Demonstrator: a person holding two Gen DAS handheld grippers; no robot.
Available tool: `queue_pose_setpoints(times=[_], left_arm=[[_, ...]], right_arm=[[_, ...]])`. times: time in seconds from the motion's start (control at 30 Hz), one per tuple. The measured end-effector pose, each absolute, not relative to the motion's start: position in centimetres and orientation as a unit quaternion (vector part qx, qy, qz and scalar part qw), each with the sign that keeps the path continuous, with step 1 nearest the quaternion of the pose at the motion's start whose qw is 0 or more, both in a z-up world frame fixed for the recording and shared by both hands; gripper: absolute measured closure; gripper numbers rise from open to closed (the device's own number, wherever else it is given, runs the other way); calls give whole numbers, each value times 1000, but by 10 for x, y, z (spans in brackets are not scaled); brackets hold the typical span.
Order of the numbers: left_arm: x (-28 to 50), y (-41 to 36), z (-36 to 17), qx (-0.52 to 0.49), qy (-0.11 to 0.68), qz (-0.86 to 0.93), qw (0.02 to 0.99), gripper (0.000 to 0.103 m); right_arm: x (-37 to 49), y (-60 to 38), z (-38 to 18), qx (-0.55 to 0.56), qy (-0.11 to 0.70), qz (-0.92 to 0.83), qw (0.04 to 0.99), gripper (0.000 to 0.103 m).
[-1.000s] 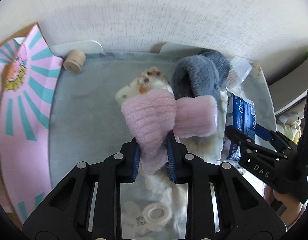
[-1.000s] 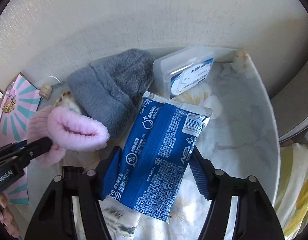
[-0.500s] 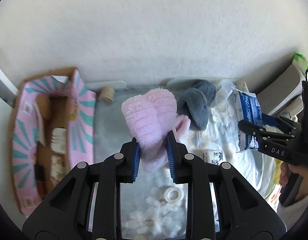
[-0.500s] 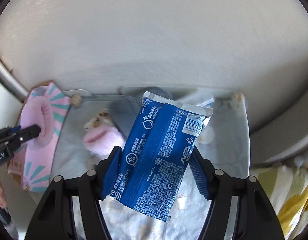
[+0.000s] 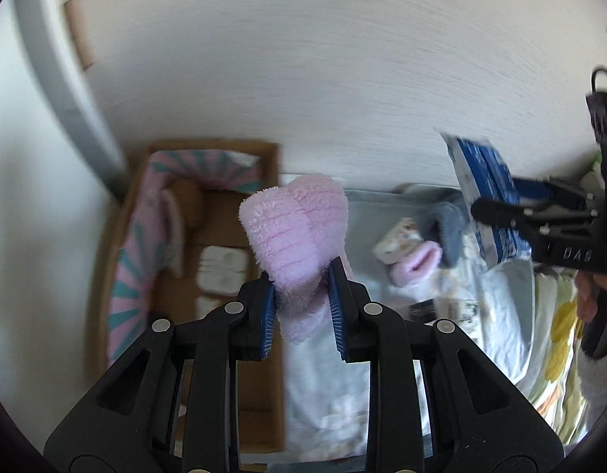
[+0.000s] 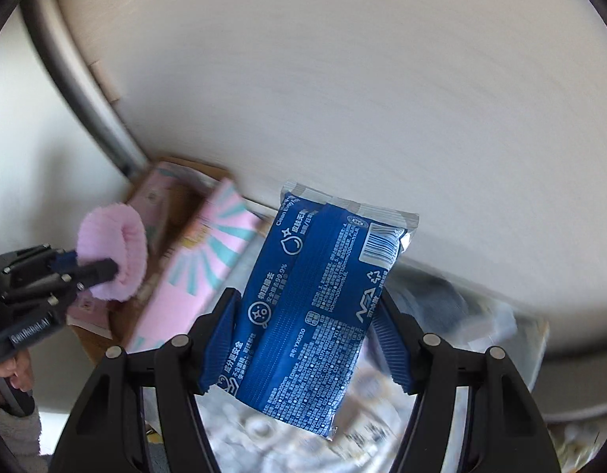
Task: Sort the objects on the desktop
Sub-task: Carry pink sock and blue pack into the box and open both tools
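My left gripper is shut on a fluffy pink slipper and holds it in the air near the right edge of a cardboard box; it also shows in the right wrist view. My right gripper is shut on a blue wet-wipe pack, lifted above the table; the pack also shows in the left wrist view. A second pink slipper, a grey slipper and a patterned plush piece lie on the table.
The box has pink and teal striped flaps and holds a white item and another slipper. A white wall stands behind. A floral cloth covers the table's right side.
Both grippers have risen well above the table. The left gripper has carried the pink slipper leftward toward the box. The right gripper has moved left with the blue pack.
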State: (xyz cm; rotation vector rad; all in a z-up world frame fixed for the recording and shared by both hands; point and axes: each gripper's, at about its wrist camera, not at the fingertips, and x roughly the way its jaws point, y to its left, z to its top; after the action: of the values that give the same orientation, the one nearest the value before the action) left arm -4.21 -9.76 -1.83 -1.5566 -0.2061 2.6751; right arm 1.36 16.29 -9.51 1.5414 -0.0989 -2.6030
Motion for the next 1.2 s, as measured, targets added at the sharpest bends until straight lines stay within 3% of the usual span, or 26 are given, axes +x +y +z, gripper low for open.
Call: queue_pose_setpoints(times=[0.43, 0.7, 1.07, 1.13, 1.17, 1.2], left_arm=[[-2, -187, -60, -535, -118, 834, -55, 82], [8, -193, -90, -560, -119, 818, -55, 82], [13, -192, -101, -565, -119, 814, -56, 80], [13, -193, -105, -574, -136, 806, -50, 74], [13, -194, -107, -578, -143, 802, -50, 69], [13, -194, -109, -581, -145, 799, -53, 42]], right_arm=[[-83, 13, -127, 525, 27, -828, 196, 41], [-110, -34, -176, 558, 48, -799, 220, 41], [-122, -47, -199, 570, 59, -791, 216, 39], [-124, -45, -200, 566, 55, -795, 212, 36], [-124, -45, -199, 560, 55, -800, 208, 23], [-124, -44, -197, 552, 58, -807, 201, 6]])
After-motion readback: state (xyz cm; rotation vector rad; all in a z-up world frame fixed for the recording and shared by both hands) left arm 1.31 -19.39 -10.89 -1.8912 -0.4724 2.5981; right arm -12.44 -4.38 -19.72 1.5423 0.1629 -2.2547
